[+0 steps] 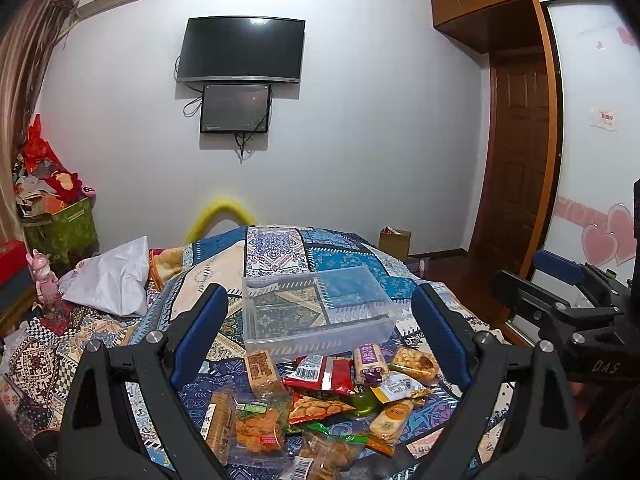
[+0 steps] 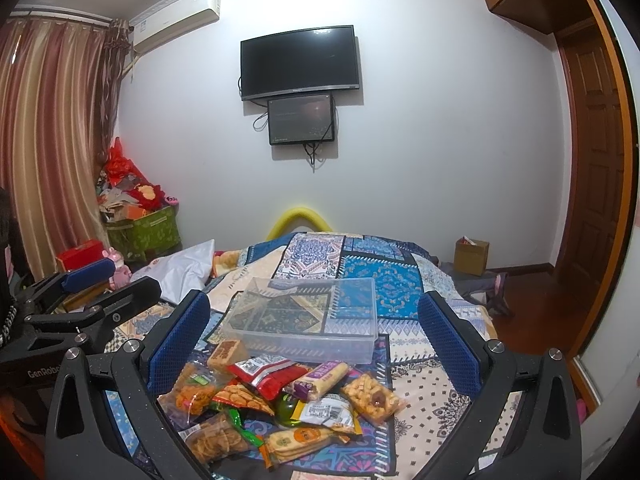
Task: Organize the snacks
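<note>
Snack packets (image 1: 320, 408) (image 2: 280, 396) lie heaped on the patchwork bedspread (image 1: 276, 248) (image 2: 416, 364) toward the bed's near edge: red foil pouch, purple-labelled bar, clear packs of orange and tan crackers, overlapping. A clear rectangular plastic bin (image 1: 316, 308) (image 2: 304, 316) sits just behind the heap, touching its far packets, nothing inside. Left tool (image 1: 320, 344) and right tool (image 2: 316, 344) both hover over the heap, blue pads spread wide, holding nothing.

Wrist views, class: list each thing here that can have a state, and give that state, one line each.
Clear plastic box: upright, empty, no lid on it.
Snack packets: sealed, heaped loose on the bedspread, none boxed yet.
Left gripper: open, holding nothing.
Right gripper: open, holding nothing.
Television: screen dark.
Smaller screen: dimly lit.
Door: shut.
</note>
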`<state>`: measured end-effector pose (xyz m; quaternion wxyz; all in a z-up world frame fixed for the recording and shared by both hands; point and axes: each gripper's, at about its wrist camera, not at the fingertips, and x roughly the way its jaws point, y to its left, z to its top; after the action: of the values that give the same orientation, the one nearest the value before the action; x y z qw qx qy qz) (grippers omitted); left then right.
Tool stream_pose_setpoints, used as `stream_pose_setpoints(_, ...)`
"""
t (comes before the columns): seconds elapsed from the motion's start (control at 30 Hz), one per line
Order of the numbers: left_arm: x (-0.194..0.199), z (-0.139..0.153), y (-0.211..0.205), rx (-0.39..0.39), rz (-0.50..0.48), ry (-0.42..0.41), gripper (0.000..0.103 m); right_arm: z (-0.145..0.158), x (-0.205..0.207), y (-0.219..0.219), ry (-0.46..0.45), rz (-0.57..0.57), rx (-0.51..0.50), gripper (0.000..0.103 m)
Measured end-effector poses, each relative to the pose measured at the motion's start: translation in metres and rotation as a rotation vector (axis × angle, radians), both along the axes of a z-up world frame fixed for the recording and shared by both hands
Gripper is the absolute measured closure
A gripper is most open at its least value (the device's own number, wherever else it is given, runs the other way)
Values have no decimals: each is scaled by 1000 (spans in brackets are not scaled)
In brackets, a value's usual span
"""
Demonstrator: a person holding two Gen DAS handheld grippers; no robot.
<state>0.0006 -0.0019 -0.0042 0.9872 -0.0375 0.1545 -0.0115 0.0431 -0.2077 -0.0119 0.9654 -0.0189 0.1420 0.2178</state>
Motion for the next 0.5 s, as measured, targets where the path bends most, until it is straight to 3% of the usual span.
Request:
stream_pose_setpoints(0.27,10,-8,4,-2,6,37,9,-9,9,1,32,0,-3,0)
stream_pose_setpoints(0.5,28,-29,13,-13,23,118,9,-26,24,1,81,-6,-35,0)
